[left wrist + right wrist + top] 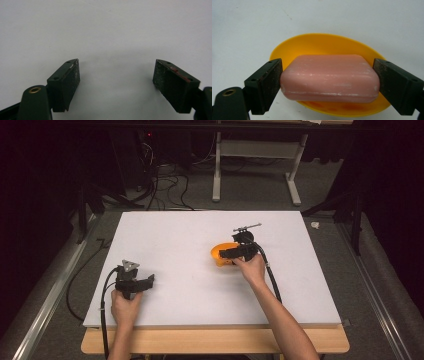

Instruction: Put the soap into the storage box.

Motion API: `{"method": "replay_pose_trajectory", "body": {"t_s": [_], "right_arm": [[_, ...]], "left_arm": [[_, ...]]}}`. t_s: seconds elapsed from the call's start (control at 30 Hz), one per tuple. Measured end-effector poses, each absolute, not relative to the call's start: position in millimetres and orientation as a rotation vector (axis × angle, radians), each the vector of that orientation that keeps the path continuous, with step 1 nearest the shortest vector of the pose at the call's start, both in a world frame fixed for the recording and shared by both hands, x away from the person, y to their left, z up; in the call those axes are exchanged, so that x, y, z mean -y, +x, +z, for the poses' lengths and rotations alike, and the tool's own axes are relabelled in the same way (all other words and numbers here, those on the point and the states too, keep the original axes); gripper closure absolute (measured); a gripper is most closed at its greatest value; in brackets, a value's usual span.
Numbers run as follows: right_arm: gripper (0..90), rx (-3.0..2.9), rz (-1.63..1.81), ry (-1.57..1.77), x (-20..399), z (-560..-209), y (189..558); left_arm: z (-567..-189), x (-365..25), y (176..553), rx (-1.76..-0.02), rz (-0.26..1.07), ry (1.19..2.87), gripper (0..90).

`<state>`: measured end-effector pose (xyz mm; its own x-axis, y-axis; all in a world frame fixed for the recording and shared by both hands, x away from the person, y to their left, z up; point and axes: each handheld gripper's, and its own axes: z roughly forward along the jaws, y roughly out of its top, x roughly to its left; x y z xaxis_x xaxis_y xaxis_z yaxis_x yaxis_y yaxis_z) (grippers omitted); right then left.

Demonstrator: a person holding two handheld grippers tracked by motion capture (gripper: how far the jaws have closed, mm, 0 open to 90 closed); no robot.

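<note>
Gripping rounded pink soap bar (329, 78) lengthwise, right tool (328, 83), over glossy orange dish (322, 45).

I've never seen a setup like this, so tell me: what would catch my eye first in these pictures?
The brightest thing is the orange bowl on the white table, right of its middle. A pink bar of soap sits over the bowl, spanning the gap between the two black pads of the right claw, which a person's hand holds. Near the table's front left corner, the left claw rests open with nothing between its pads.
</note>
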<state>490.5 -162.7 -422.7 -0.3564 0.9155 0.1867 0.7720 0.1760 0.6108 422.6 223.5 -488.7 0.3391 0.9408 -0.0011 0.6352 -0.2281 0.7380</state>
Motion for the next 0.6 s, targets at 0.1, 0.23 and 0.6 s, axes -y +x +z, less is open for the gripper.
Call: {"method": "replay_pose_trajectory", "body": {"t_s": [0.1,0.23,0.6], "right_arm": [[12.0,-2.219,0.947,1.611,162.7,-419.9,488.7],[12.0,-2.213,0.947,1.572,163.3,-414.9,484.4],[12.4,-2.177,0.997,1.526,174.8,-401.7,475.5]], "left_arm": [[-488.6,-223.6,422.7,-1.374,0.606,1.960,22.0],[-488.6,-223.7,422.7,-1.374,0.606,1.961,22.0],[-488.8,-223.7,422.8,-1.374,0.606,1.958,22.0]]}}
